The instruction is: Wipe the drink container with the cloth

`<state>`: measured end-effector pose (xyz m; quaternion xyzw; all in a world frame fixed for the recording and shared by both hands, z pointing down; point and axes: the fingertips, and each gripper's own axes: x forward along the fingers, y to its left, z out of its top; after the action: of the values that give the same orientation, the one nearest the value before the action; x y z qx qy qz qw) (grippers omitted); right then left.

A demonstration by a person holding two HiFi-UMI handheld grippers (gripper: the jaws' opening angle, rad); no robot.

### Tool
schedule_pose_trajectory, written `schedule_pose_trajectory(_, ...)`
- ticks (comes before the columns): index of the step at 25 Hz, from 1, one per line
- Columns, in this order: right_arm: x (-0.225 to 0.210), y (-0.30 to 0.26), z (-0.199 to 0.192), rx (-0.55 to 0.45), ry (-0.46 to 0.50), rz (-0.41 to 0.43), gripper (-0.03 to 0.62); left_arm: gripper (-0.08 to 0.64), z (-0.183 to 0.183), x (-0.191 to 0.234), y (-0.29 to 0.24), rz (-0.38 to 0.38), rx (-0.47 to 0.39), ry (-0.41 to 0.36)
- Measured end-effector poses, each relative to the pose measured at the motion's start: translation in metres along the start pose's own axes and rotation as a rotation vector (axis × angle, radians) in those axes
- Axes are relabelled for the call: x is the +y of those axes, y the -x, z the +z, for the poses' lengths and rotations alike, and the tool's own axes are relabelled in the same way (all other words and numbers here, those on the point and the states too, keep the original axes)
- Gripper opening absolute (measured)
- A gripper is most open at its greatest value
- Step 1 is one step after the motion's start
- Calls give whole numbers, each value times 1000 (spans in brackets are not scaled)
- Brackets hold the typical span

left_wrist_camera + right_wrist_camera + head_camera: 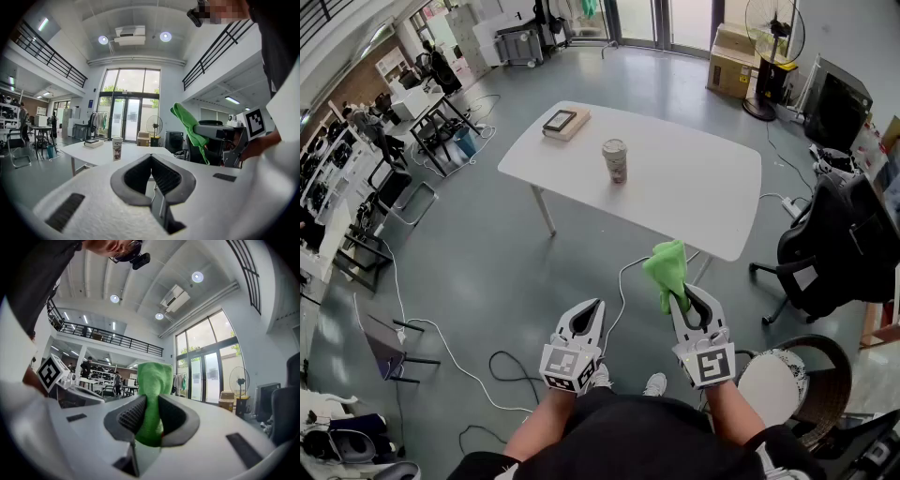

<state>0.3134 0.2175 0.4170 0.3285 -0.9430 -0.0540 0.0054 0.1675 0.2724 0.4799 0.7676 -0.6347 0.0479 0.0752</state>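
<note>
A paper drink cup (615, 160) with a lid stands upright near the middle of the white table (694, 187); the left gripper view shows the cup (116, 148) far ahead. My right gripper (686, 294) is shut on a green cloth (667, 269), which sticks up from between its jaws (151, 399). My left gripper (589, 314) is shut with nothing in it, its jaws meeting at the tip (151, 157). Both grippers are held close to the person's body, well short of the table.
A book (563, 123) lies at the table's far left corner. Cables (502, 361) run over the grey floor before the table. A black office chair (825, 253) stands to the right, a round stool (773, 380) beside the person, desks and chairs at the left.
</note>
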Motion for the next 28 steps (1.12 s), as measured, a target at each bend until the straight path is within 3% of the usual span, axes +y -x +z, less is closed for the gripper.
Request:
schedule_pose_trajectory(12, -10, 11, -13, 5, -30, 22, 83, 14, -8, -14, -4, 16, 22, -7)
schedule_pose_trajectory(19, -9, 10, -17, 11, -128, 101, 94, 14, -18, -19, -1, 44, 31, 8)
schedule_pose_trajectory(28, -11, -51, -14, 9, -124, 111, 94, 14, -12, 28, -25, 61, 18, 11)
